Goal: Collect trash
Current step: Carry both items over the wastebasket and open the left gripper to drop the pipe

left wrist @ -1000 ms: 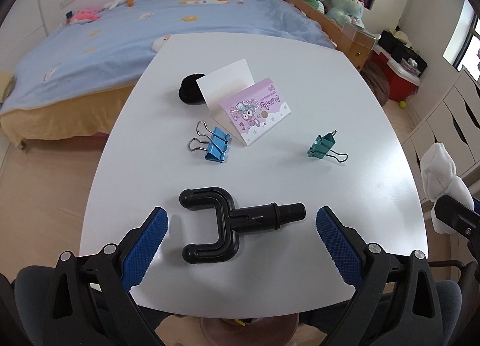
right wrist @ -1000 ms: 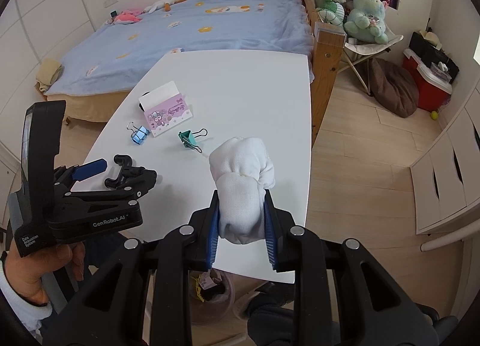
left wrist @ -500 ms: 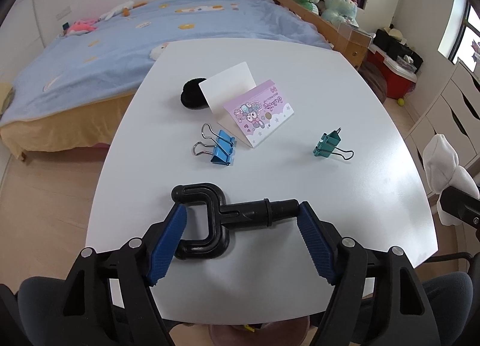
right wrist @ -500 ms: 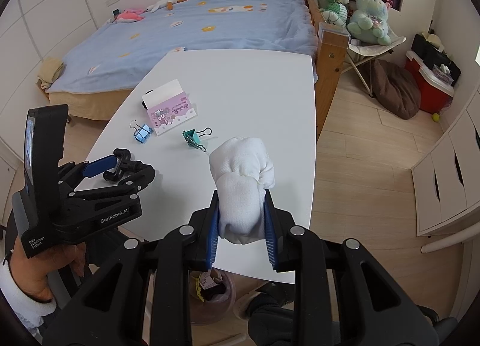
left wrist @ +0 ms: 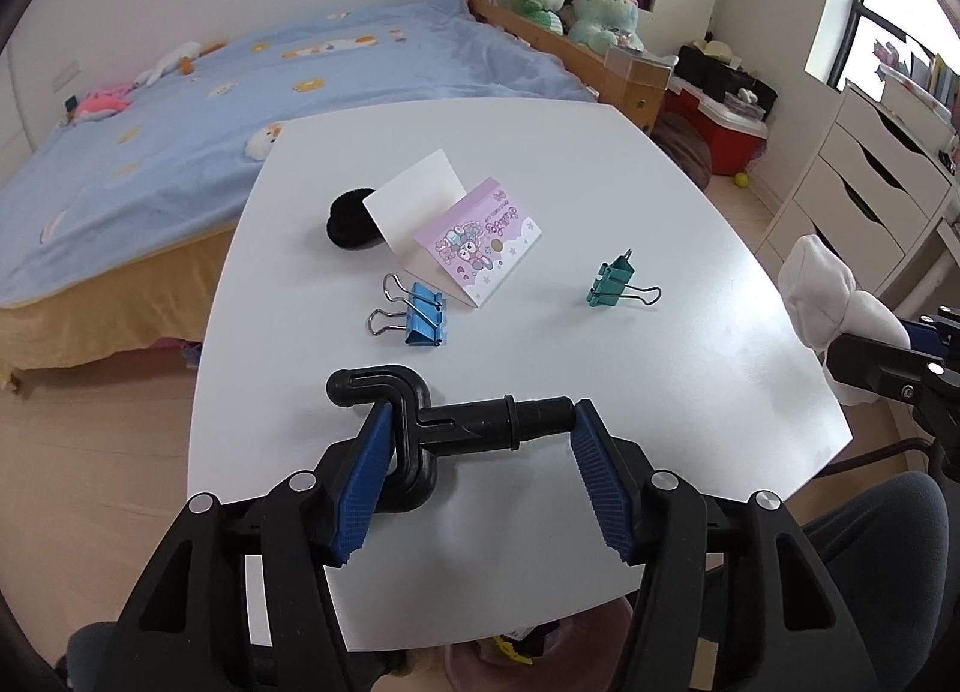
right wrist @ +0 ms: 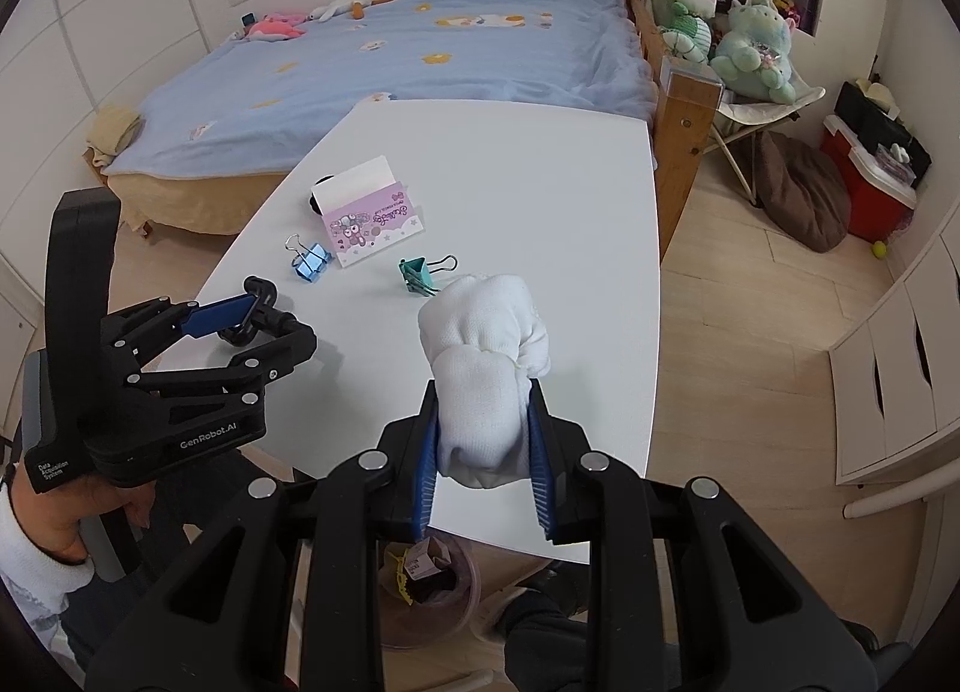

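Your left claw (left wrist: 483, 455) grips the black forked plastic piece (left wrist: 444, 428) on the tabletop (left wrist: 600, 164), blue pads touching its fork and its stem tip. Just ahead of it lie a blue binder clip (left wrist: 414, 311), a pink notepad (left wrist: 474, 248) and a teal binder clip (left wrist: 615, 287). Your right claw (right wrist: 483, 440) is clamped on a white rolled sock (right wrist: 486, 374), held above the tabletop's near edge. A bin (right wrist: 429, 596) sits below that claw, under the edge.

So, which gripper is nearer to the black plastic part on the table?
Left. The left gripper has its fingers around the black plastic part; the right gripper is off to its right, gripping a white cloth.
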The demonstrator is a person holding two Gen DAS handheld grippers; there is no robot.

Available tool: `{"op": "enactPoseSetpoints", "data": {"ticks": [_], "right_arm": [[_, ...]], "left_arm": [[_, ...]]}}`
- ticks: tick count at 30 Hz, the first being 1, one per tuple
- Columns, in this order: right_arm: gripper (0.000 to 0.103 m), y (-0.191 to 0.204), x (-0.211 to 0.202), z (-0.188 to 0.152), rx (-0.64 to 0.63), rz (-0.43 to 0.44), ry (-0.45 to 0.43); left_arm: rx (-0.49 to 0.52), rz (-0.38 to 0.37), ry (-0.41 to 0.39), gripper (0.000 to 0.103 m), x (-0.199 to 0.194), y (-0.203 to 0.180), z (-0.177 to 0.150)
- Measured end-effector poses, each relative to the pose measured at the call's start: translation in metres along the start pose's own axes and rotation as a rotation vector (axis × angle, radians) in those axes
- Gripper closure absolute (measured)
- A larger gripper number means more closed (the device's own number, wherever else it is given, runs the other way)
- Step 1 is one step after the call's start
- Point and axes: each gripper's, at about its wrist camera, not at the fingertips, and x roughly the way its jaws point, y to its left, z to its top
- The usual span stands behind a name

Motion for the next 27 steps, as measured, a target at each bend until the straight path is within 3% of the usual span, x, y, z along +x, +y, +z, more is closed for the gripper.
{"op": "enactPoseSetpoints", "data": {"ticks": [11, 27], "right_arm": [[0.077, 0.015, -0.016, -0.004, -0.035, 0.023, -0.026], [0.077, 0.048, -0.065, -0.033, -0.104, 0.068, -0.095]], "left_arm": [[0.137, -0.077, -0.038, 0.045, -0.037, -0.007, 0.000], [0.239, -0.176, -0.090, 0.045, -0.091, -0.017, -0.022]]}}
